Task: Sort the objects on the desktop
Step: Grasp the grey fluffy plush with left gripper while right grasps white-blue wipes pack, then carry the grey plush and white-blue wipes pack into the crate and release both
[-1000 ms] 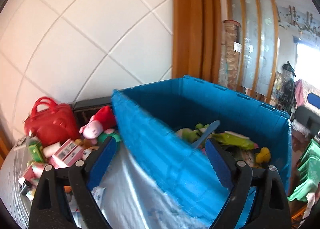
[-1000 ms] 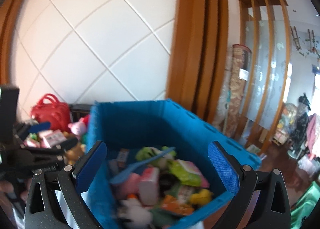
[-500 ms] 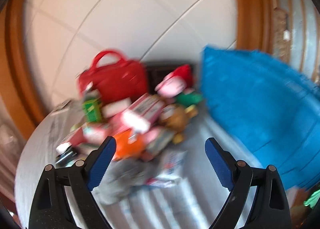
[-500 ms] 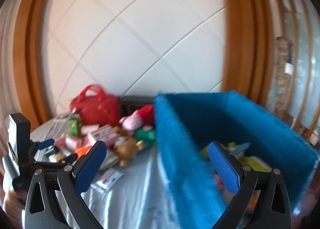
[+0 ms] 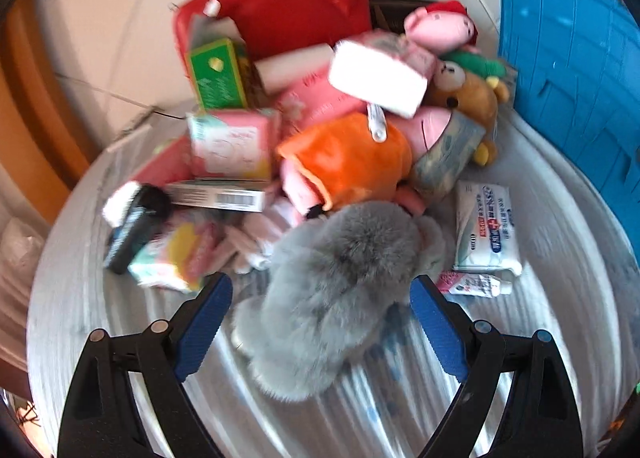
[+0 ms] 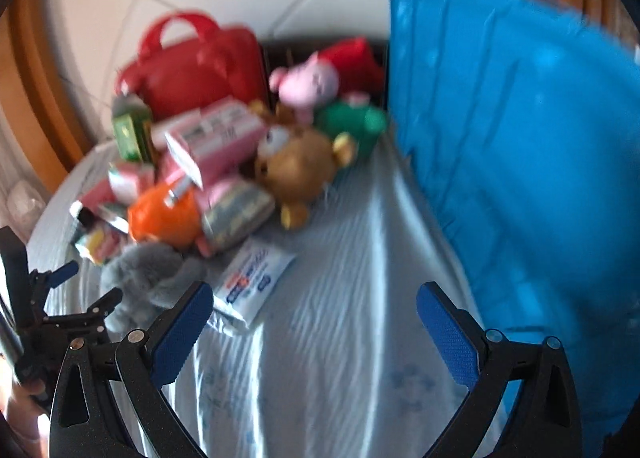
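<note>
Jaws wide over grey plush (image 5: 332, 298)

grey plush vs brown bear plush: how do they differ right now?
Colour and texture: the grey plush is long-furred and fluffy; the brown bear plush is smooth, tan, with a pale face and yellow paws.
Place: the grey plush lies at the pile's near edge, right ahead of the open left gripper; the brown bear plush sits further back, close to the blue bin.
Detail: the bear's face is readable; the grey plush shows no face.
Both are soft toys on the table.
</note>
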Demonstrator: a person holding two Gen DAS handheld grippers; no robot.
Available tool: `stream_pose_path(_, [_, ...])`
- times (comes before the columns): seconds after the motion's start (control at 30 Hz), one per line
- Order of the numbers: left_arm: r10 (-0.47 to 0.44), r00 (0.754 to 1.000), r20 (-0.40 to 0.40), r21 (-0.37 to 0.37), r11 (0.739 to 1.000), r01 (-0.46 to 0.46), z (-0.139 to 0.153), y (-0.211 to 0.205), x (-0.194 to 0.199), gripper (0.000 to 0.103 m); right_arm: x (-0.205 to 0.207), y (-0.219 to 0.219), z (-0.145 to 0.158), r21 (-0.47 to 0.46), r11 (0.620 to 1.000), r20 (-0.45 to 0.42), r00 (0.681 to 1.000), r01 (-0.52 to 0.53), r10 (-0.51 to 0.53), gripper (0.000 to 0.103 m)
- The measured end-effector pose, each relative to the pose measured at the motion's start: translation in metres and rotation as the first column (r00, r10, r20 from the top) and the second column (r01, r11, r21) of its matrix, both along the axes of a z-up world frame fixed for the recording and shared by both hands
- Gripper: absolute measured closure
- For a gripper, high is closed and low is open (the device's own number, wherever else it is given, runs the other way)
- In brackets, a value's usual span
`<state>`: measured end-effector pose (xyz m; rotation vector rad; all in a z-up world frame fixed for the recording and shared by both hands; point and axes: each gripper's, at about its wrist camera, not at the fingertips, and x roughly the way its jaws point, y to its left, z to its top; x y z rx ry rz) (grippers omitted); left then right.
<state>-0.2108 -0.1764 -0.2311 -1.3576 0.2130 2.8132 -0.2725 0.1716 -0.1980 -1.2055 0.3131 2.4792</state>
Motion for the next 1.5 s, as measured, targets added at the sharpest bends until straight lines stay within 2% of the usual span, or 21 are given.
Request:
stream_pose_path(0.13, [-0.048, 0.994, 0.102, 0.027, 0.999, 0.046, -0.032, 0.005, -0.035, 0.012, -0.031, -0.001, -0.035, -0.019, 1.0, 0.103, 0.994, 0.021, -0.019, 0.0])
stream_pose_path(0.23, [-0.051, 0.984, 0.173, 0.06, 0.997, 0.041, -0.051, 0.004, -0.053, 0.012, -0.052, -0.002, -0.06, -0.047, 0.998, 0.168, 0.985, 0.039, -0.031, 0.0])
stream_pose_path(0.27, [-0.046, 0.98, 0.194, 0.071, 0.997, 0.032, -0.056, 0.003, -0.059, 0.023, -0.056, -0.002, -0.065, -0.054, 0.998, 0.181, 0.983, 0.044, -0.033, 0.0])
stream_pose_path(0.37, [-0.014, 0.98, 0.199, 0.084, 0.996, -0.003, -0.057, -0.001, -0.063, 0.042, -0.073, -0.003, -0.084, -0.068, 0.996, 0.232, 0.972, 0.061, -0.044, 0.0])
stream_pose_path(0.43, [-0.014, 0.981, 0.193, 0.12, 0.993, -0.01, -0.053, -0.005, -0.057, 0.047, -0.084, -0.004, -0.097, -0.058, 0.996, 0.269, 0.962, 0.073, -0.055, 0.0])
stream_pose_path(0.63, [0.031, 0.98, 0.194, 0.151, 0.987, -0.061, -0.052, -0.018, -0.046, 0.051, -0.116, -0.015, -0.125, -0.103, 0.992, 0.32, 0.947, 0.076, -0.04, 0.001])
stream_pose_path(0.67, [0.041, 0.979, 0.202, 0.155, 0.985, -0.073, -0.053, -0.019, -0.048, 0.051, -0.12, -0.018, -0.128, -0.095, 0.993, 0.327, 0.944, 0.075, -0.04, 0.002])
stream_pose_path(0.7, [0.048, 0.977, 0.21, 0.16, 0.984, -0.083, -0.055, -0.019, -0.049, 0.051, -0.125, -0.02, -0.131, -0.094, 0.993, 0.333, 0.942, 0.072, -0.037, 0.011])
stream_pose_path(0.77, [0.057, 0.975, 0.213, 0.158, 0.983, -0.092, -0.057, -0.016, -0.05, 0.051, -0.133, -0.024, -0.138, -0.106, 0.992, 0.346, 0.938, 0.068, -0.027, 0.02])
stream_pose_path(0.87, [0.068, 0.976, 0.205, 0.12, 0.988, -0.094, -0.059, -0.009, -0.05, 0.051, -0.138, -0.027, -0.146, -0.1, 0.994, 0.368, 0.93, 0.053, -0.012, 0.027])
stream_pose_path(0.93, [0.077, 0.976, 0.203, 0.116, 0.988, -0.102, -0.058, -0.006, -0.047, 0.053, -0.137, -0.03, -0.143, -0.084, 0.996, 0.363, 0.932, 0.032, 0.001, 0.037])
stream_pose_path(1.03, [0.076, 0.976, 0.205, 0.125, 0.987, -0.103, -0.054, -0.002, -0.038, 0.058, -0.128, -0.03, -0.139, -0.089, 0.996, 0.357, 0.934, 0.013, 0.02, 0.043])
stream_pose_path(1.2, [0.063, 0.983, 0.174, 0.145, 0.985, -0.089, -0.035, 0.007, -0.012, 0.061, -0.095, -0.023, -0.119, -0.128, 0.992, 0.309, 0.95, 0.005, 0.035, 0.045])
stream_pose_path(1.37, [0.048, 0.993, 0.11, 0.165, 0.984, -0.066, -0.001, 0.02, 0.019, 0.061, -0.053, -0.02, -0.076, -0.129, 0.992, 0.214, 0.976, -0.007, 0.035, 0.044])
stream_pose_path(1.5, [0.037, 0.999, 0.031, 0.157, 0.987, -0.041, 0.032, 0.027, 0.035, 0.061, -0.024, -0.029, -0.033, -0.081, 0.996, 0.123, 0.991, -0.036, 0.046, 0.044])
